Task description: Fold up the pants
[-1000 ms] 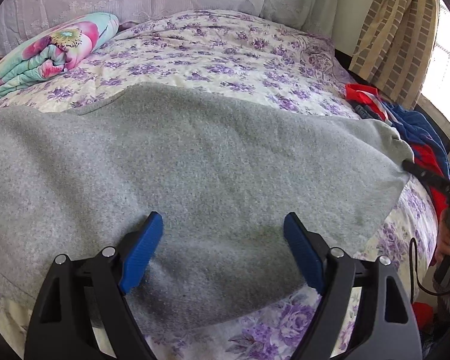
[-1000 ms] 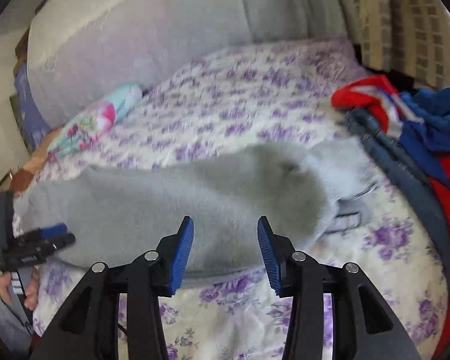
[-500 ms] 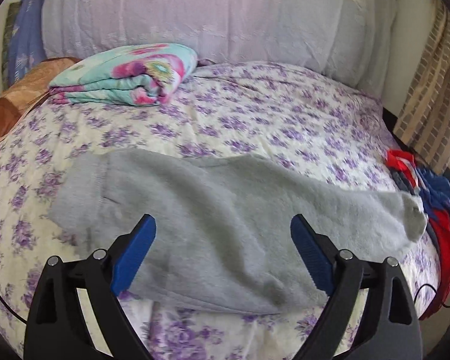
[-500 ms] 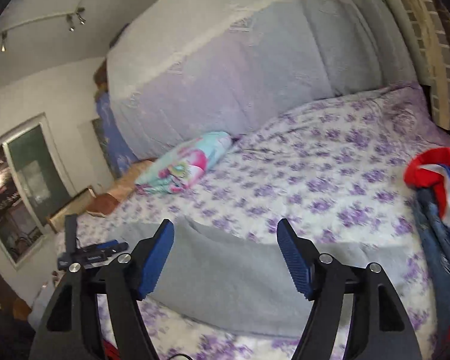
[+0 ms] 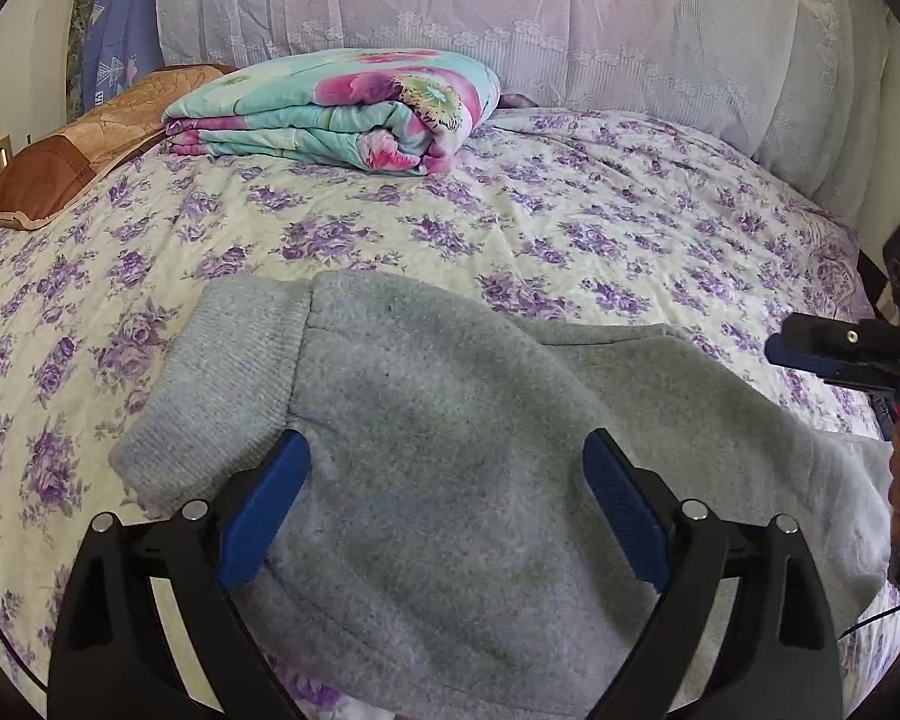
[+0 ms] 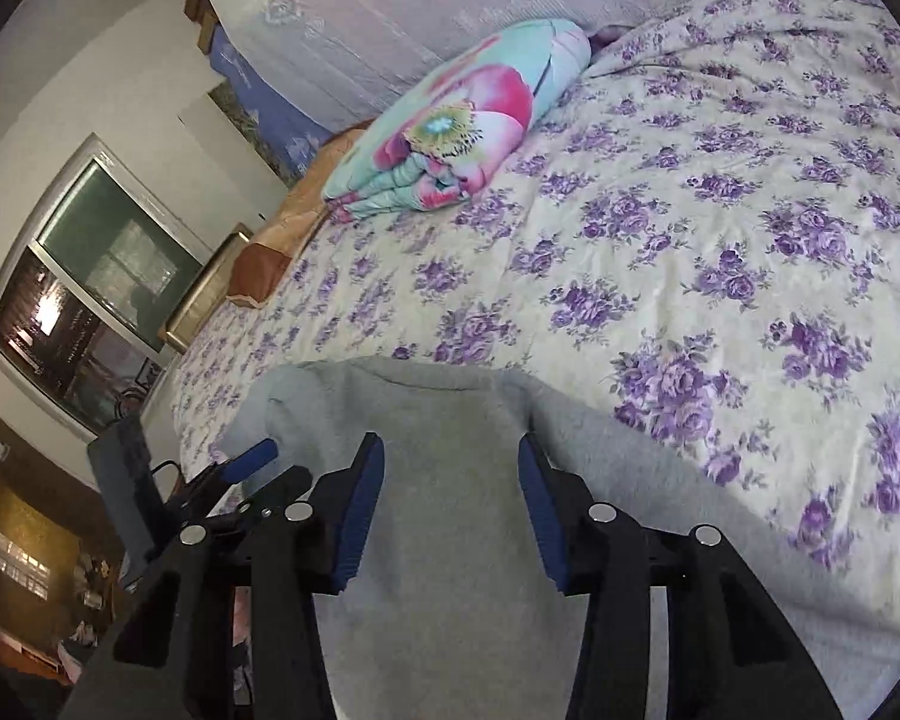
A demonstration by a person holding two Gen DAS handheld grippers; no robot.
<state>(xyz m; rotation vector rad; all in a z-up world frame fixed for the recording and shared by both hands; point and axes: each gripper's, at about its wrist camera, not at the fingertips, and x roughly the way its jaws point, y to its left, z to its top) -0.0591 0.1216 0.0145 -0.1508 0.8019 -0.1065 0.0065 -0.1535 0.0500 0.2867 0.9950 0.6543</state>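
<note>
Lying under both tools: grey pants.

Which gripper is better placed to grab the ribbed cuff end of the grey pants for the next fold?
Probably left. The left gripper hangs open beside the ribbed cuff of the grey pants; the right gripper, jaws closing on nothing, sits farther along.

Pants lie on the bed, spread under and ahead of the left gripper fingers; cuff ahead-left of the left finger. Folded quilt well beyond the fingertips, pillow left of it, headboard behind both. Right gripper to the right of the right finger, over the pants' right end.
</note>
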